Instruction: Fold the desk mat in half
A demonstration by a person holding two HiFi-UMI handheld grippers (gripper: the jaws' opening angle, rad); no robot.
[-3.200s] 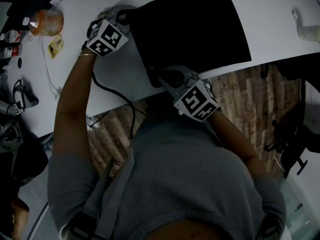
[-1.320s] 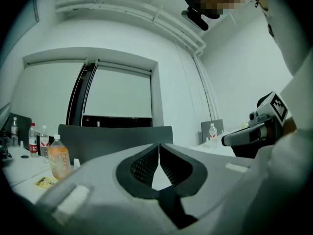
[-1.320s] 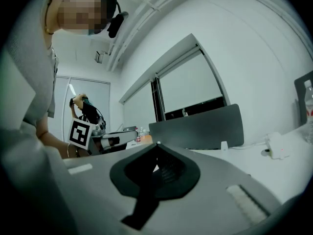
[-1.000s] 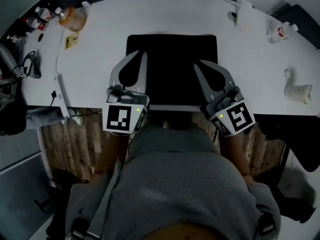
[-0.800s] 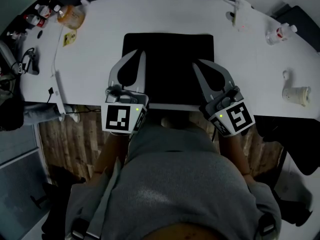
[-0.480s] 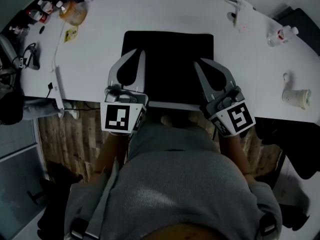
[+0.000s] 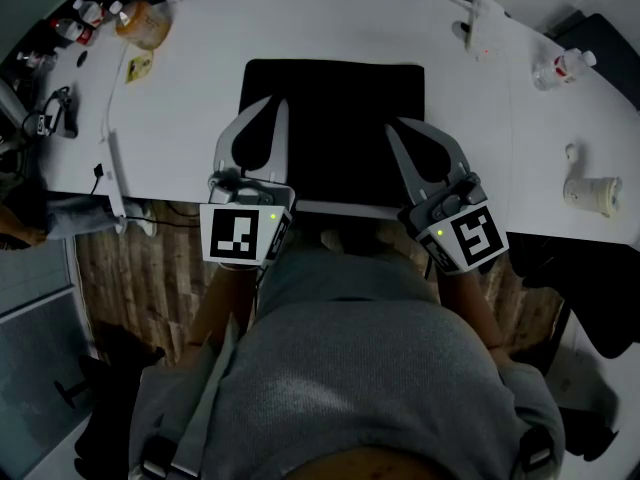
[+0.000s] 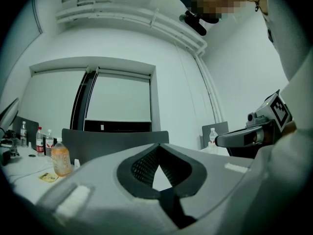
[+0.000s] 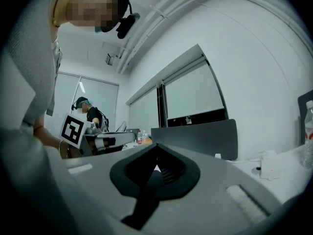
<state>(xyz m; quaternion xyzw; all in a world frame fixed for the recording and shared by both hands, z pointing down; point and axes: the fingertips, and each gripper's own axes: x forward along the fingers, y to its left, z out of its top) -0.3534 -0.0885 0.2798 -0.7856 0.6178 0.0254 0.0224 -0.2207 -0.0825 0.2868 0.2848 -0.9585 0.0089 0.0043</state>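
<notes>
Desk mat (image 7: 335, 118), black, flat on the white table (image 7: 190, 98) at upper centre of the frame, left gripper (image 7: 281, 105) and right gripper (image 7: 392, 128) both clenched empty, over its left and right sides.

The head view is dim and bent at its edges; the desk mat (image 7: 330, 118) shows flat black on a greyish table (image 7: 480, 118). Both gripper views are brighter, with black corners.
</notes>
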